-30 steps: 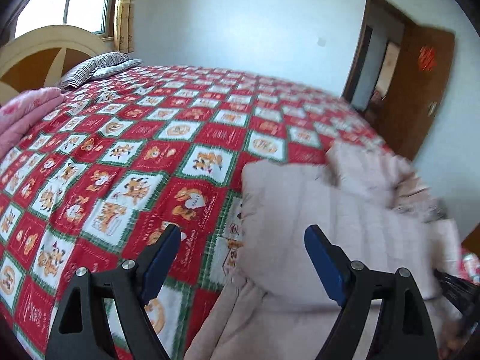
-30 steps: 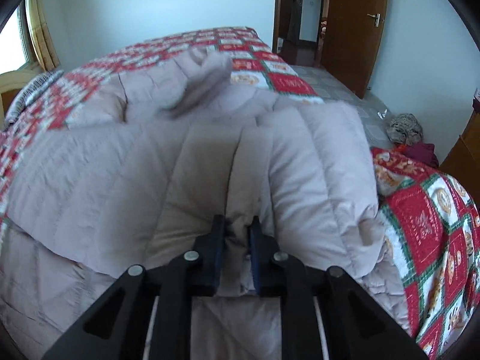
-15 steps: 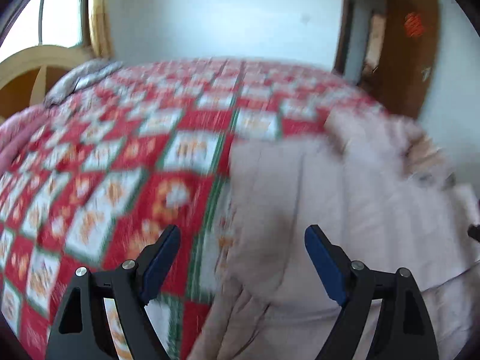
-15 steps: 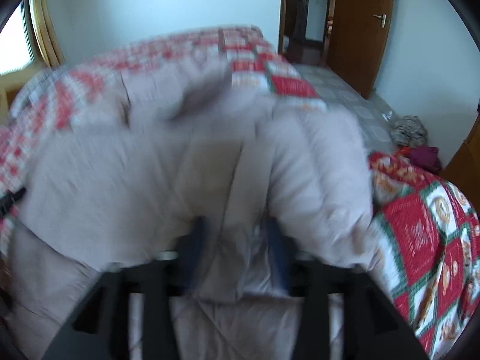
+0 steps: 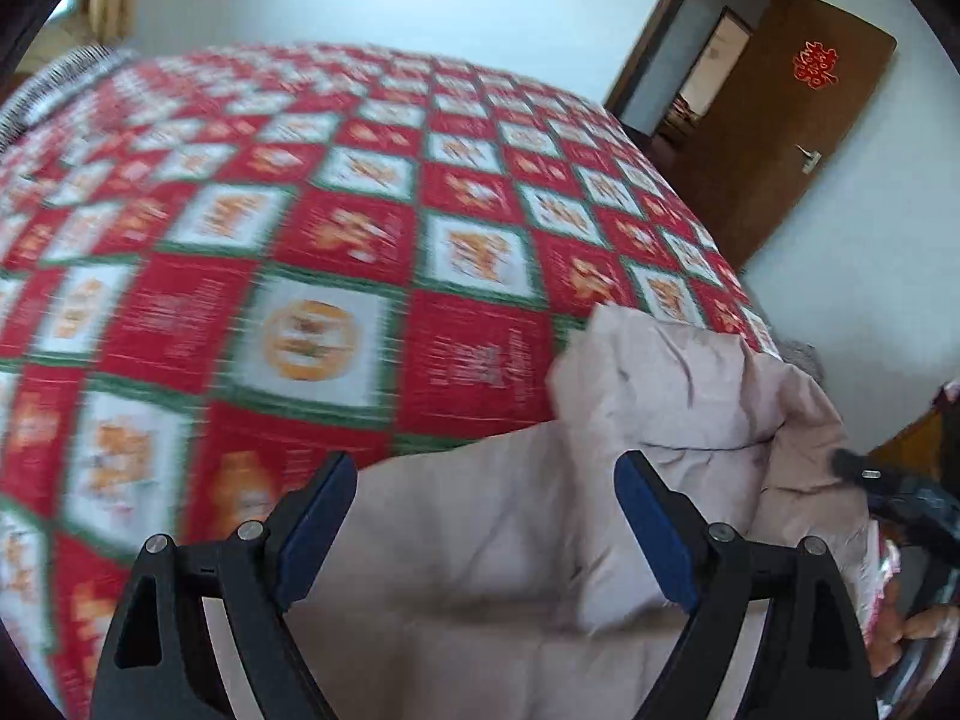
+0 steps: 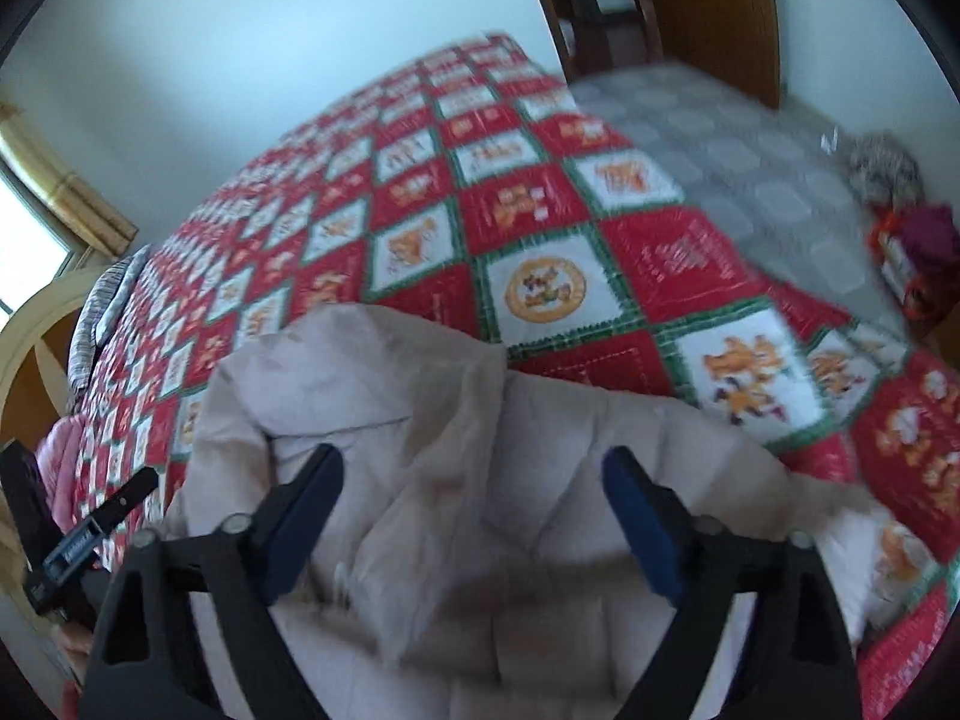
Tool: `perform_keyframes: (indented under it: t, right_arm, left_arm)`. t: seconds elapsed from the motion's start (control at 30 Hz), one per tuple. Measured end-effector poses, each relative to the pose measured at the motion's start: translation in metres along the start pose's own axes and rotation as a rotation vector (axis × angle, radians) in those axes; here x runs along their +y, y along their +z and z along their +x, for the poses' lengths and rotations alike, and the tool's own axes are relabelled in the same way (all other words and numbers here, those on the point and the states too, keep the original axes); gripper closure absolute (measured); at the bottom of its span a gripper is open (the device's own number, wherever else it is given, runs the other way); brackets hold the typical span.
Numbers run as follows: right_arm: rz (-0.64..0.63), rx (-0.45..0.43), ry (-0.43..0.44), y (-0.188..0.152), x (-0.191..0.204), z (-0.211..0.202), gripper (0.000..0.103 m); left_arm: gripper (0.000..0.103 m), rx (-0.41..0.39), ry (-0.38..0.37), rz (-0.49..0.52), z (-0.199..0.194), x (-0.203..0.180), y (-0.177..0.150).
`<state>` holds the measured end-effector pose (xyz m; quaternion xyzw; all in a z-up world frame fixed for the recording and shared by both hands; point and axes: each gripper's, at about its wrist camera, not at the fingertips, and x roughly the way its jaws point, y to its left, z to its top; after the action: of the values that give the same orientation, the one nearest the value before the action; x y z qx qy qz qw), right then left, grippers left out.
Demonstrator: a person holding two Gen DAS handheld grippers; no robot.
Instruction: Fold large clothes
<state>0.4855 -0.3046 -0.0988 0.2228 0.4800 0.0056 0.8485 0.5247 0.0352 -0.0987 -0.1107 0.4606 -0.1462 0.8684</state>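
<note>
A pale beige quilted jacket lies bunched on the near part of a bed with a red, white and green patterned cover. My left gripper is open and empty above the jacket's left part. My right gripper is open and empty above the jacket, whose folded part lies under it. The right gripper's tip shows at the right edge of the left wrist view. The left gripper shows at the left edge of the right wrist view. Both views are blurred by motion.
A brown wooden door stands open at the far right. A striped pillow and a pink blanket lie by the headboard. Clothes lie on the grey floor right of the bed.
My right gripper has opened and let go of the jacket fold, then drawn back. Both views have swung toward the far side of the bed. My left gripper stays open.
</note>
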Motion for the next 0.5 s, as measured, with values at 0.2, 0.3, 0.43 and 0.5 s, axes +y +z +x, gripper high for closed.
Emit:
perform_keyframes:
  t: [0.2,0.3,0.43,0.5]
  right_arm:
    - [-0.168,-0.040,0.007,-0.009,0.022,-0.005,0.089]
    - [-0.317,-0.101,0.008,-0.023,0.035,-0.030,0.091]
    - [-0.379,-0.106,-0.030,-0.038,0.018,-0.046,0.091]
    - [-0.367,-0.103,-0.103,-0.045,-0.002,-0.042,0.091]
  left_arm:
    - [0.016,0.054,-0.132,0.016,0.040,-0.040,0.004]
    - [0.072,0.044,-0.181,0.043,0.034,-0.057,0.005]
    - [0.095,0.006,-0.179,0.078,-0.001,-0.057,-0.002]
    - [0.096,-0.013,-0.173,0.071,-0.017,-0.049,-0.006]
